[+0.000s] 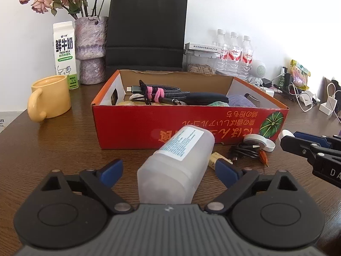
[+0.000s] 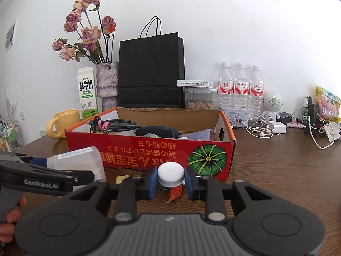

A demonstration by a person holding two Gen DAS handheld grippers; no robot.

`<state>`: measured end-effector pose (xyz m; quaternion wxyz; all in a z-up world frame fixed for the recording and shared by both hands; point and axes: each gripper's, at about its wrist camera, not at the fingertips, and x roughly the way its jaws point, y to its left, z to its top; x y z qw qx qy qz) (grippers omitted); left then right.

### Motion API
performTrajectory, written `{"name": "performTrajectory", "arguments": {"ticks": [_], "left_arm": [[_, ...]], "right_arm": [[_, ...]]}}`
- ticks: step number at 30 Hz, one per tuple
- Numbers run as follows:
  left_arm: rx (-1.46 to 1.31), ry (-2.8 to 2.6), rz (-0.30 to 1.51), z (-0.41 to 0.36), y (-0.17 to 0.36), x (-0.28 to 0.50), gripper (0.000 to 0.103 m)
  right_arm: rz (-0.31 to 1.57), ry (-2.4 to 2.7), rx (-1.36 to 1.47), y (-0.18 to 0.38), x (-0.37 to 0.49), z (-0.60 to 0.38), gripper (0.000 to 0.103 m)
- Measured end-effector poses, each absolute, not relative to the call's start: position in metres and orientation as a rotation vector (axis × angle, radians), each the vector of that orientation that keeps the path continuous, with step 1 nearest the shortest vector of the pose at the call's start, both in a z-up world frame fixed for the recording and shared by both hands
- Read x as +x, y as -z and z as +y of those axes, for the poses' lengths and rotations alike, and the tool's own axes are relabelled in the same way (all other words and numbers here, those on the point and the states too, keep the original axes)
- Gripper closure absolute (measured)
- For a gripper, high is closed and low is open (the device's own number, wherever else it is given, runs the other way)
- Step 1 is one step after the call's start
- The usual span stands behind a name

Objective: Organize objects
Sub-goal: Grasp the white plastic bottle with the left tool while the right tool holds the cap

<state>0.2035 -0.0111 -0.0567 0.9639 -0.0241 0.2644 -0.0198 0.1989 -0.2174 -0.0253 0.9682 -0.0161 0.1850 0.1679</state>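
Observation:
A translucent white bottle [image 1: 177, 166] with a printed label lies on its side on the wooden table, in front of the red cardboard box [image 1: 191, 117]. My left gripper [image 1: 169, 166] is open around it, and both blue pads stand a little off its sides. The right wrist view shows the same bottle [image 2: 78, 160] between the fingers of the left gripper [image 2: 64, 167]. My right gripper [image 2: 170, 181] is shut on a white round cap [image 2: 170, 171], close to the box front [image 2: 149, 153]. It enters the left wrist view as the right gripper [image 1: 285, 136].
The box holds cables, a dark pouch and cloth. A white lid [image 1: 259, 141], a black cable coil [image 1: 245, 150] and an orange leaf [image 1: 263, 156] lie by the box. A yellow mug [image 1: 52, 97], milk carton [image 1: 65, 53], vase, black bag [image 1: 147, 27], water bottles and chargers crowd the back.

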Motion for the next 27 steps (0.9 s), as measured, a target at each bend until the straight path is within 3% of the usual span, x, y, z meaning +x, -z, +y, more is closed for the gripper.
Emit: {"name": "performTrajectory", "arguments": {"ticks": [3,5,27], "left_arm": [[-0.047,0.076,0.552,-0.015,0.058,0.209,0.036],[-0.040,0.105,0.559,-0.018,0.059,0.211,0.057],[0.013,0.088,0.409,-0.027,0.046,0.178,0.058]], "right_arm": [[0.375,-0.340,-0.033,0.025,0.199,-0.217,0.077],[0.374,-0.339,-0.032,0.025,0.199,-0.217,0.077],[0.314,-0.344,-0.039,0.022,0.192,-0.215,0.077]]}}
